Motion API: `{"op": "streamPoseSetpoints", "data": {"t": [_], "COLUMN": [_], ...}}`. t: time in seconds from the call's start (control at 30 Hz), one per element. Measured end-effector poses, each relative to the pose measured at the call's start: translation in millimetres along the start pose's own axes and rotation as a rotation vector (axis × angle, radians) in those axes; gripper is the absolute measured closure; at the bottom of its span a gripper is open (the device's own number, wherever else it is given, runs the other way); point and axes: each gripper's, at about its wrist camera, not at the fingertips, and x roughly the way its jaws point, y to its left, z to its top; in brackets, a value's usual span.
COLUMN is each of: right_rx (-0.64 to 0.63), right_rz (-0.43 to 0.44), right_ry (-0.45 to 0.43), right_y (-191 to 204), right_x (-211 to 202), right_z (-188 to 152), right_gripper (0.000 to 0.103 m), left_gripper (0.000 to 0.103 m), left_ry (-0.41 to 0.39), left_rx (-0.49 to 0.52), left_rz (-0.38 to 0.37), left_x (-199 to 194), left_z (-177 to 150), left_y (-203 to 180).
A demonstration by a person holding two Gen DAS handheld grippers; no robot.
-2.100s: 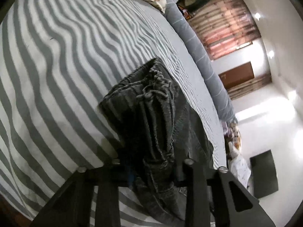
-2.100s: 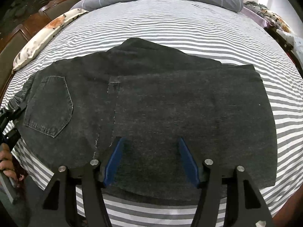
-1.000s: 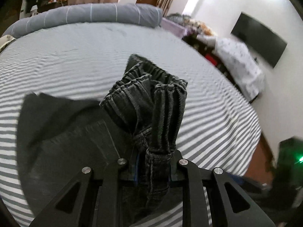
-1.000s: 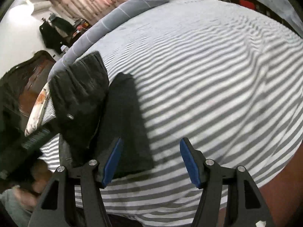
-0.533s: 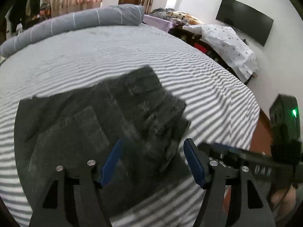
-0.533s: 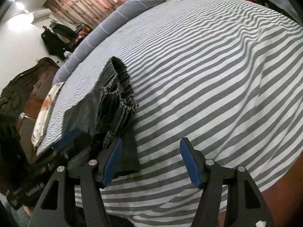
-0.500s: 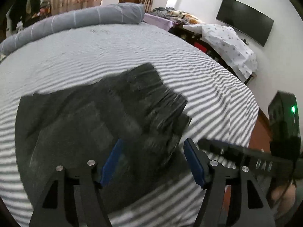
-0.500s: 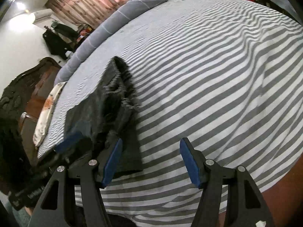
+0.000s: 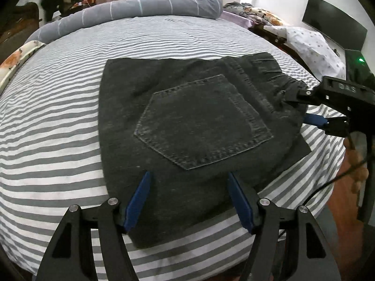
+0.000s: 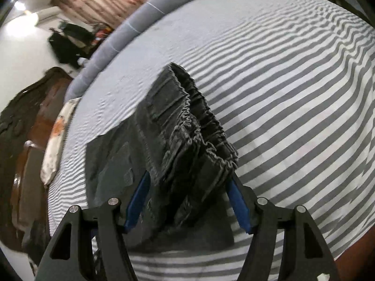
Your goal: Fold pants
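Note:
The dark grey pants (image 9: 192, 126) lie folded into a flat rectangle on the striped bed (image 9: 58, 121), back pocket up and waistband at the right. My left gripper (image 9: 187, 199) is open and empty over the pants' near edge. My right gripper (image 10: 187, 199) is open, its blue pads on either side of the ruffled waistband (image 10: 199, 126). In the left wrist view the right gripper (image 9: 304, 110) sits at the waistband corner, one finger above the cloth and one below.
A grey bolster (image 9: 140, 9) lies along the far side of the bed. A flowered pillow (image 9: 16, 56) lies at the far left, against a dark wooden headboard (image 10: 30, 121). A television (image 9: 332, 32) hangs on the right wall. The bed's edge is just below both grippers.
My left gripper has let go of the waistband, opened and pulled back; the pants now lie flat, folded over. My right gripper has moved in around the waistband.

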Motion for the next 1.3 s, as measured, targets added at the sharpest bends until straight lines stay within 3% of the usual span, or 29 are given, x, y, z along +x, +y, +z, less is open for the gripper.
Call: {"op": "streamPoseSetpoints", "data": {"t": [0.07,0.13,0.4,0.6,0.67,0.87,1.13,1.3], "right_rx": [0.015,0.011,-0.021,-0.057,-0.052,-0.024,-0.053,-0.094], "right_rz": [-0.017,-0.035,-0.074,-0.096,-0.109,-0.087,-0.020,-0.010], "right_ry": [0.012,0.014,0.012,0.007,0.011,0.036,0.032,0.029], "right_y": [1,1,5,2,3,-7,-11,-6], "right_x": [5,5,-1,10,12,9,-11,-29], "right_z": [3,3,-13,-15,-15,-21,-31,-40], "right_gripper": [0.065,0.074,0.079,0.072,0.061,0.049,0.044,0.040], "left_gripper": [0.035,0.035,0.035,0.035,0.034,0.033,0.033,0.029], "left_ry": [-0.002,-0.007,-0.005,0.008,0.019,0.040,0.047,0.054], "left_rx": [0.005,0.003,-0.029,-0.003,-0.013,-0.012,-0.046,-0.186], "left_rz": [-0.004,-0.013,-0.005,0.057,0.068,0.106,0.098,0.002], "left_x": [0,0,-5,-2,-1,-4,-28,-47], "left_z": [-1,-1,-2,-6,-5,-1,-4,-9], "left_y": [2,7,39,40,42,38,48,74]}}
